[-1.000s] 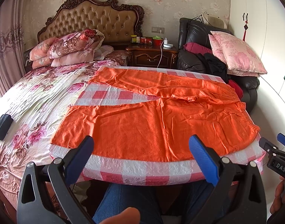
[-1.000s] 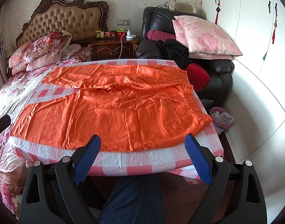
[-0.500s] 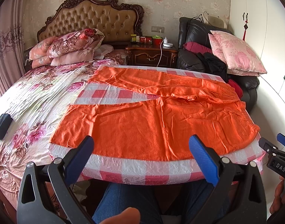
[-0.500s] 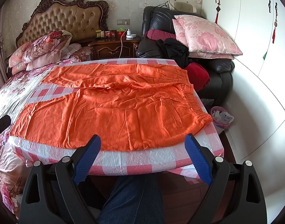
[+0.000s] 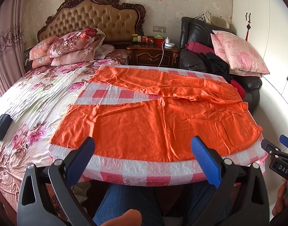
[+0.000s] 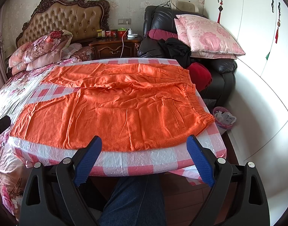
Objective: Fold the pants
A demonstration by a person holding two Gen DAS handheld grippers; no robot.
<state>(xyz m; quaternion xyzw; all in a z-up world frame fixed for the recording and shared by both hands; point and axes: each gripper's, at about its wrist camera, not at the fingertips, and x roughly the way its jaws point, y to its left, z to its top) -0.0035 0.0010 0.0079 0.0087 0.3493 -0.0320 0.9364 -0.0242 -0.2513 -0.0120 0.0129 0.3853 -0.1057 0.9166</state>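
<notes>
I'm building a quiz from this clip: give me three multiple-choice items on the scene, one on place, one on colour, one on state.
1. Where is the pants' elastic waistband?
A. On the right, toward the wardrobe
B. On the left, toward the curtain
C. Hanging off the near edge

2. What colour are the pants?
A. Navy
B. Orange
C. Grey

3. How do the left gripper's jaws stand?
A. Shut on the pants
B. Shut on nothing
C. Open, holding nothing

Answers:
1. A: the gathered waistband lies at the right end.
2. B: the pants are bright orange on the checked cloth.
3. C: the left gripper shows wide-apart jaws short of the fabric.
</notes>
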